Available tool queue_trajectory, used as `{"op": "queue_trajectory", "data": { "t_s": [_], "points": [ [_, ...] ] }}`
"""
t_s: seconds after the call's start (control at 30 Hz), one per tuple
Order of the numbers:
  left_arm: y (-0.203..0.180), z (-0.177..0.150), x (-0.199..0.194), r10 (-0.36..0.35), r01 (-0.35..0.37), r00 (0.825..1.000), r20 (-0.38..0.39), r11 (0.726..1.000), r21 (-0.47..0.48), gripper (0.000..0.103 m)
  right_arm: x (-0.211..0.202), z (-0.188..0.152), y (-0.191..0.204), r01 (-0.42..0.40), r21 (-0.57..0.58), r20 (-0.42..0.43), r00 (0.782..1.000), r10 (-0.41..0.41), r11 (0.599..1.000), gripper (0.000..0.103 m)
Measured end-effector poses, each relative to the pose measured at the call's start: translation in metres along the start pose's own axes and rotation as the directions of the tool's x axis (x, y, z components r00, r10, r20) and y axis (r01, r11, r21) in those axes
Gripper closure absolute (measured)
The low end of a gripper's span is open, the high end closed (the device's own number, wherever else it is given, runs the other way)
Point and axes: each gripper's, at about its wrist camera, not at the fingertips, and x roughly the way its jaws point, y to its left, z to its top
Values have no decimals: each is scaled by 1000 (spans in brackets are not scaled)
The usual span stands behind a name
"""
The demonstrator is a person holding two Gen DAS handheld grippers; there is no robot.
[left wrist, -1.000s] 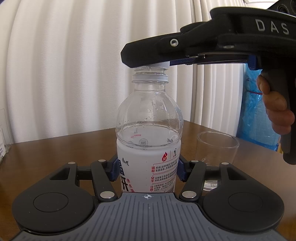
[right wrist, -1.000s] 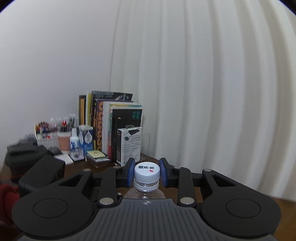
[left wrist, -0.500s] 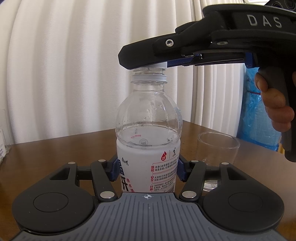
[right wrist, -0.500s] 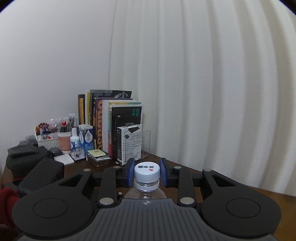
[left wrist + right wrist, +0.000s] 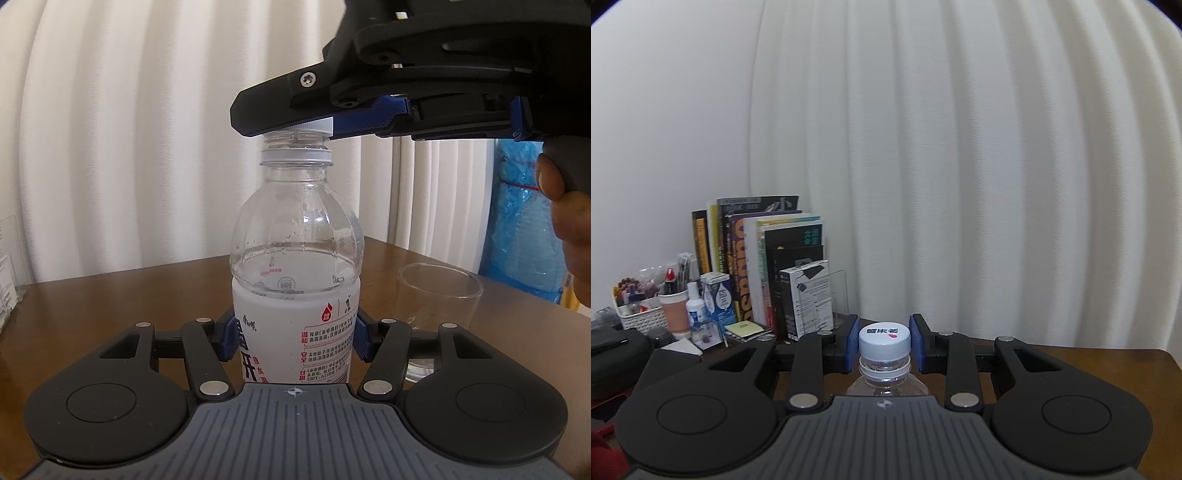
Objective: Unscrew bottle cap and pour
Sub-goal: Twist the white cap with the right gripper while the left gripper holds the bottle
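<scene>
Your left hand-held gripper (image 5: 295, 339) clamped the bottle (image 5: 295, 280) at its label, upright on the desk (image 5: 110, 295). Your right hand-held gripper (image 5: 884, 341) flanked the cap (image 5: 884, 341), its pads just beside it; whether they pinched cannot be told. The unscrewing step was in hand. Next: lift the cap clear, then tilt toward the glass (image 5: 439, 295) at right.

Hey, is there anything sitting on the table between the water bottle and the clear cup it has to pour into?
Nothing visible. The bottle stands just left of the cup, with only bare table showing between them.
</scene>
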Motion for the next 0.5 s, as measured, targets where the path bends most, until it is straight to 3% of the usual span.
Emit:
{"op": "queue_trajectory", "data": {
  "t_s": [0.13, 0.5],
  "points": [
    [2, 0, -1, -1, 1, 1000, 0, 1000, 5, 45, 0, -3, 8, 40, -27, 5, 999, -40, 999, 71],
    [5, -2, -1, -7, 6, 1000, 5, 1000, 6, 45, 4, -4, 13, 37, -53, -6, 999, -38, 998, 71]
  ]
}}
